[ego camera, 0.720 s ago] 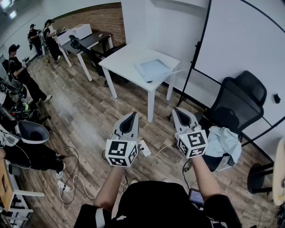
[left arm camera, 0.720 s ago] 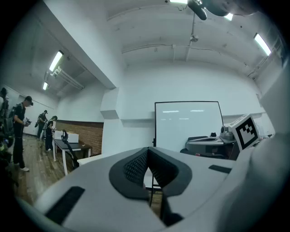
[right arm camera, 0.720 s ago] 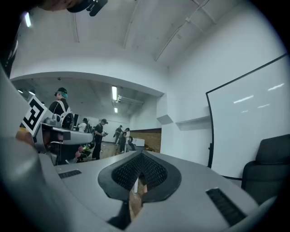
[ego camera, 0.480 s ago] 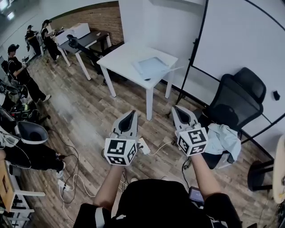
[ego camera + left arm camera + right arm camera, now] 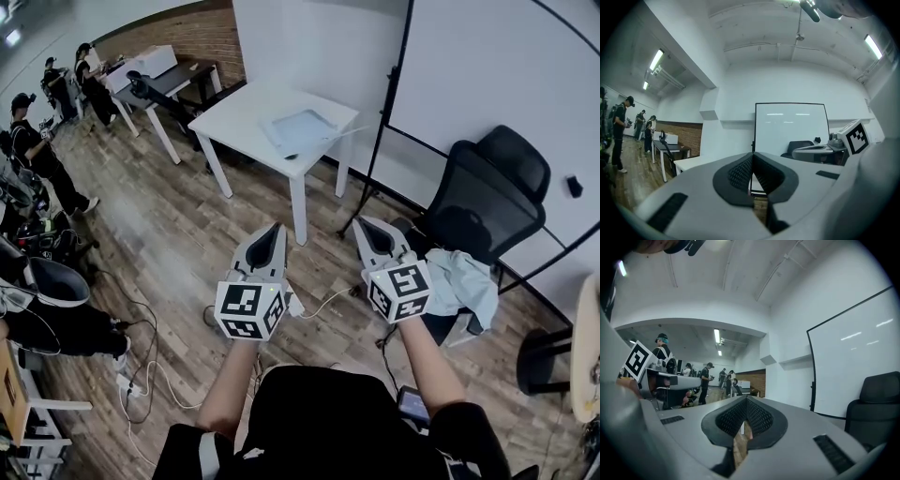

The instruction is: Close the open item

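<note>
Your two grippers, left (image 5: 274, 231) and right (image 5: 368, 226): jaws pressed together, empty. One laptop (image 5: 296, 130) on table (image 5: 234, 114), open wide, lid toward right.

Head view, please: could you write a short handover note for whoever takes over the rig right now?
Left gripper: jaws shut, empty, held over the floor.
Right gripper: jaws shut, empty, beside it.
The open item, seemingly a laptop, lies on the white table ahead, apart from both grippers.
Done: nothing; the item is open and untouched.
Left: step up to the table, then probably push the lid down until it shuts.
</note>
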### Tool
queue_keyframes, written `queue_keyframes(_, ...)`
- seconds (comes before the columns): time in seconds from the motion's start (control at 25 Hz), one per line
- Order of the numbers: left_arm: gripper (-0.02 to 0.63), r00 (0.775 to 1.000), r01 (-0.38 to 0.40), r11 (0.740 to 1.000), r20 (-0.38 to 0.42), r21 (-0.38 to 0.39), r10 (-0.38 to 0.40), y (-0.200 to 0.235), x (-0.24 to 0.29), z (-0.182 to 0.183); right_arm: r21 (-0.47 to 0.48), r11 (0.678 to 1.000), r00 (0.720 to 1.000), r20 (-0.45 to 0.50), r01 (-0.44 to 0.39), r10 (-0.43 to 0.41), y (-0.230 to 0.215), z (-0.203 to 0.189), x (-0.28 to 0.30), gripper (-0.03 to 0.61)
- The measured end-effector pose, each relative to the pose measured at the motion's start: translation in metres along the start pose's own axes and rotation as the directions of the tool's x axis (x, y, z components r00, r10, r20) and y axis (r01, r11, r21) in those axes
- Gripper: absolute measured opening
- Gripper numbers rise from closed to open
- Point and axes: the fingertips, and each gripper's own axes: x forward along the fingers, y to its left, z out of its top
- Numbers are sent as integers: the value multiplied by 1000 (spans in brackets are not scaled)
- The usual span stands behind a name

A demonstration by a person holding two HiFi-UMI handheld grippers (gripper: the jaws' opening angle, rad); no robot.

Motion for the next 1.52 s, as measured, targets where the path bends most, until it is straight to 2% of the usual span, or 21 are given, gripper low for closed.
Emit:
queue_keyframes(0.36, 11, 999, 3, 1000, -52, 9, -3, -44, 5, -23, 42, 999, 1000, -9, -11, 12, -30, -25, -20, 38)
queue_keyframes(0.72, 11, 998, -11, 1000, -58, 1, 11, -21, 29, -24, 87, 996, 999, -9, -31, 32, -41, -29, 13, 38)
queue_keyframes(1.2, 11, 999, -14, 998, -52, -55, 11, 82, 107, -34, 84, 996, 999, -42, -30, 34, -56, -30, 138, 38)
queue_keyframes(1.52, 11, 998, 21, 997, -62, -78, -26, 162, 164, -27, 83, 996, 999, -41, -16, 20, -58, -12, 236, 38)
